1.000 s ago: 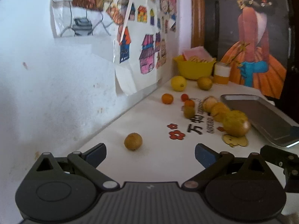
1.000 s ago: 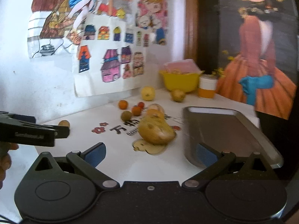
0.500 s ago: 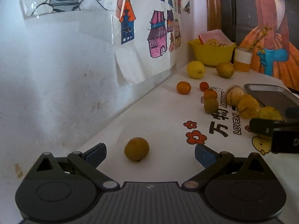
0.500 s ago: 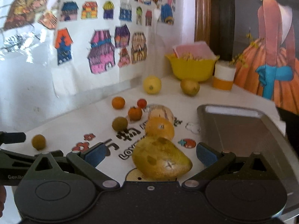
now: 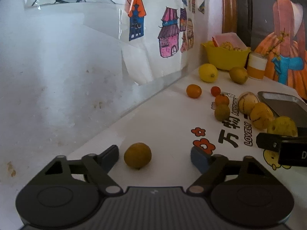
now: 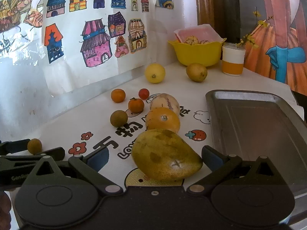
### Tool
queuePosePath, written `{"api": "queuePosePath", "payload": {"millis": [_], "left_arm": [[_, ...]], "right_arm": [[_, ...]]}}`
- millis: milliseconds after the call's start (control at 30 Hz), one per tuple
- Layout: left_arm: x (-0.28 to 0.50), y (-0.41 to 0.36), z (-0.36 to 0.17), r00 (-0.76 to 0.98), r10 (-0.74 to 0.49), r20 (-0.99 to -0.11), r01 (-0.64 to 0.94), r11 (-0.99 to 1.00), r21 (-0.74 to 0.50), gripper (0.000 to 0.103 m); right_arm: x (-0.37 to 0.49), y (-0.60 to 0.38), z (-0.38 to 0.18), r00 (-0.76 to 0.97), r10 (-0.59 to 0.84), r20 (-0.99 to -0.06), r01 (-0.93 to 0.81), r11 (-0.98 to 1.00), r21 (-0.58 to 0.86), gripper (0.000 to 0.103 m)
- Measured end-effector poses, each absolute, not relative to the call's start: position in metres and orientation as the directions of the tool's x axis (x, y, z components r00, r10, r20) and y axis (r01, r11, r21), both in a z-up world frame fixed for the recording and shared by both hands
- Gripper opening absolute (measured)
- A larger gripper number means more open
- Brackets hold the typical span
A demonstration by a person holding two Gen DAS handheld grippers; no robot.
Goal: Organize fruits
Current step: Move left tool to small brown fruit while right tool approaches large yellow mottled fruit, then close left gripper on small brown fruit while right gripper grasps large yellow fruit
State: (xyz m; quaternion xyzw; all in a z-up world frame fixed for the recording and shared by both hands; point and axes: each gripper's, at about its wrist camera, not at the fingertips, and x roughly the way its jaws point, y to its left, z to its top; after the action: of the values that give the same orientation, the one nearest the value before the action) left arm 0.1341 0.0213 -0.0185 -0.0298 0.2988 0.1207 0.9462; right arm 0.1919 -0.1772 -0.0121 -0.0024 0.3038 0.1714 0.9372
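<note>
- The small brown fruit (image 5: 137, 157) lies on the white table (image 5: 157, 122) close to the wall, between the spread fingers of the left gripper (image 5: 153, 156), nearer the left finger and touching neither.
- It looks light, round and firm, so it may roll off a lopsided squeeze; the pads should meet it across its widest part, low down, with mild pressure.
- The big yellow-green fruit (image 6: 166, 155), mottled with brown spots, lies on the table's printed cartoon between the fingers of the right gripper (image 6: 155, 158), which also stands wide apart and clamps nothing.
- This one seems heavier and perhaps soft where spotted; I would take it across its broad middle, not the tapered end, and gently, since the skin may bruise.
- Just behind it, in a row and touching or nearly so, lie an orange fruit (image 6: 162, 120) and a pale striped fruit (image 6: 165, 102).
- Smaller fruits are scattered farther back: two little oranges, a red one and an olive-brown one.
- The metal tray (image 6: 257, 115) to the right holds nothing yet, and is the likely destination.
- A yellow bowl (image 6: 197, 52) and a cup stand by the far wall.
</note>
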Motion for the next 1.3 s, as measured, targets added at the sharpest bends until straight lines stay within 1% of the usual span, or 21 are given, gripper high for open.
{"api": "queuePosePath", "payload": {"millis": [33, 67, 133, 167, 233, 267, 333, 367, 433, 500, 700, 800, 1167, 1267, 1300], "left_arm": [[0.135, 0.021, -0.018, 0.794, 0.211, -0.571, -0.247, 0.969, 0.014, 0.076], [0.135, 0.021, -0.018, 0.795, 0.211, -0.569, -0.248, 0.969, 0.013, 0.074], [0.135, 0.021, -0.017, 0.798, 0.212, -0.565, -0.249, 0.968, 0.011, 0.066], [0.135, 0.021, -0.017, 0.799, 0.211, -0.563, -0.249, 0.968, 0.010, 0.064], [0.135, 0.019, -0.017, 0.802, 0.207, -0.560, -0.246, 0.969, 0.007, 0.055], [0.135, 0.018, -0.017, 0.804, 0.204, -0.559, -0.243, 0.970, 0.004, 0.052], [0.135, 0.016, -0.017, 0.809, 0.194, -0.555, -0.236, 0.972, -0.004, 0.043], [0.134, 0.015, -0.017, 0.811, 0.187, -0.554, -0.229, 0.973, -0.007, 0.041], [0.135, 0.009, -0.016, 0.815, 0.161, -0.557, -0.203, 0.979, -0.014, 0.033], [0.136, 0.001, -0.015, 0.818, 0.122, -0.563, -0.160, 0.987, -0.018, 0.029], [0.145, -0.026, -0.012, 0.808, -0.008, -0.589, -0.010, 1.000, -0.028, 0.027], [0.149, -0.030, -0.011, 0.800, -0.032, -0.600, 0.003, 0.999, -0.049, 0.027], [0.141, -0.031, -0.008, 0.784, -0.052, -0.619, -0.010, 0.995, -0.096, 0.027], [0.139, -0.033, -0.004, 0.790, -0.049, -0.612, -0.009, 0.996, -0.092, 0.027], [0.138, -0.033, -0.002, 0.792, -0.050, -0.609, -0.007, 0.996, -0.092, 0.027]], "right_arm": [[0.192, -0.178, -0.012, 0.758, 0.320, -0.568, -0.321, 0.942, 0.102, 0.102], [0.192, -0.178, -0.012, 0.759, 0.318, -0.568, -0.318, 0.943, 0.102, 0.101], [0.191, -0.179, -0.011, 0.764, 0.310, -0.566, -0.308, 0.946, 0.104, 0.097], [0.191, -0.180, -0.011, 0.766, 0.309, -0.565, -0.303, 0.947, 0.107, 0.096], [0.190, -0.183, -0.011, 0.769, 0.306, -0.562, -0.294, 0.949, 0.114, 0.093], [0.190, -0.183, -0.011, 0.770, 0.303, -0.562, -0.291, 0.950, 0.114, 0.092], [0.189, -0.184, -0.011, 0.775, 0.293, -0.560, -0.282, 0.953, 0.108, 0.087], [0.188, -0.184, -0.011, 0.776, 0.288, -0.561, -0.279, 0.955, 0.105, 0.086], [0.187, -0.185, -0.010, 0.781, 0.278, -0.559, -0.272, 0.957, 0.097, 0.081], [0.185, -0.185, -0.010, 0.784, 0.272, -0.558, -0.270, 0.959, 0.088, 0.077], [0.177, -0.188, -0.010, 0.783, 0.285, -0.553, -0.297, 0.952, 0.070, 0.077], [0.177, -0.194, -0.009, 0.778, 0.296, -0.555, -0.298, 0.950, 0.090, 0.076], [0.158, -0.220, -0.009, 0.758, 0.375, -0.534, -0.310, 0.927, 0.211, 0.074], [0.152, -0.223, -0.007, 0.760, 0.380, -0.528, -0.313, 0.925, 0.215, 0.072], [0.149, -0.224, -0.006, 0.764, 0.381, -0.520, -0.316, 0.924, 0.213, 0.070]]}}
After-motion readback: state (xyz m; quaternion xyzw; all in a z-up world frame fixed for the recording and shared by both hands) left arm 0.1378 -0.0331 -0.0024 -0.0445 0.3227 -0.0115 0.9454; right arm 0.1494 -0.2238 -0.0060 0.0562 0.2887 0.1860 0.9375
